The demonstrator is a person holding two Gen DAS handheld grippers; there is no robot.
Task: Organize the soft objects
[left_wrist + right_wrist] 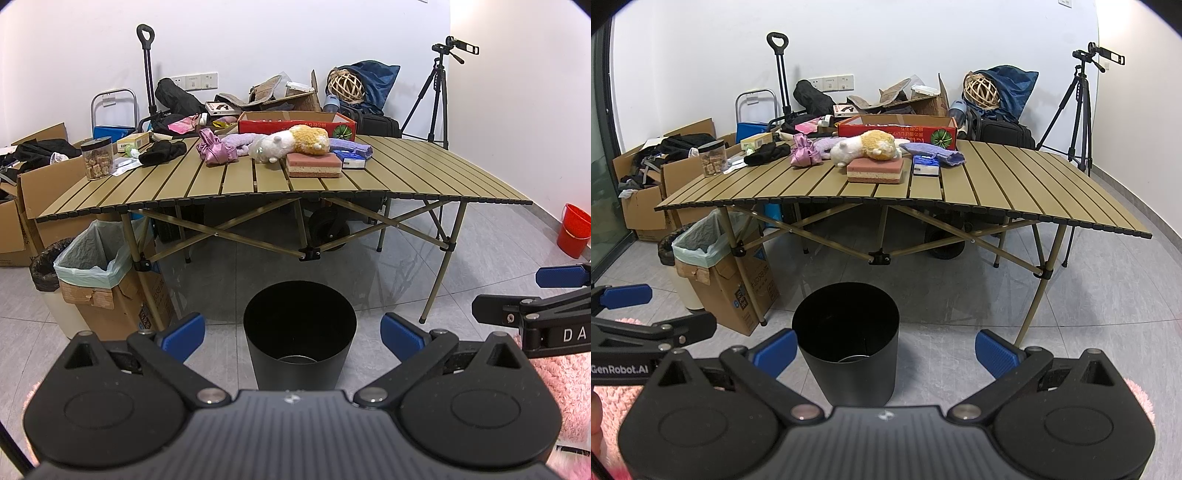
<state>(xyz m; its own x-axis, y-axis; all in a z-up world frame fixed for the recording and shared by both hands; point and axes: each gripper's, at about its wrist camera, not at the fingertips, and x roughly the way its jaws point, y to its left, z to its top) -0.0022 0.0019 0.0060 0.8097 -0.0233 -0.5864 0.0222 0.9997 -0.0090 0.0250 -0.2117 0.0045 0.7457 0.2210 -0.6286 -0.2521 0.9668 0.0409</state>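
In the left wrist view, cardboard boxes at the far left are cut by the frame edge, their dark contents hard to make out. Just right of them, a lined bin box stands against the slatted folding table. On the table's back half, from left to right, sit a clear jar, a black cloth, a pink satin bundle, a white and yellow plush toy that partly hides a lilac towel, a pink sponge block and a small blue box; the near half and the right end lie bare. Low at centre, a black bucket stands open on the floor before the table edge, its base hidden by the left gripper, whose blue pads are spread wide and hold nothing. At lower right the right gripper enters side-on; its own view shows it spread empty too. A red pail is clipped at the right edge.
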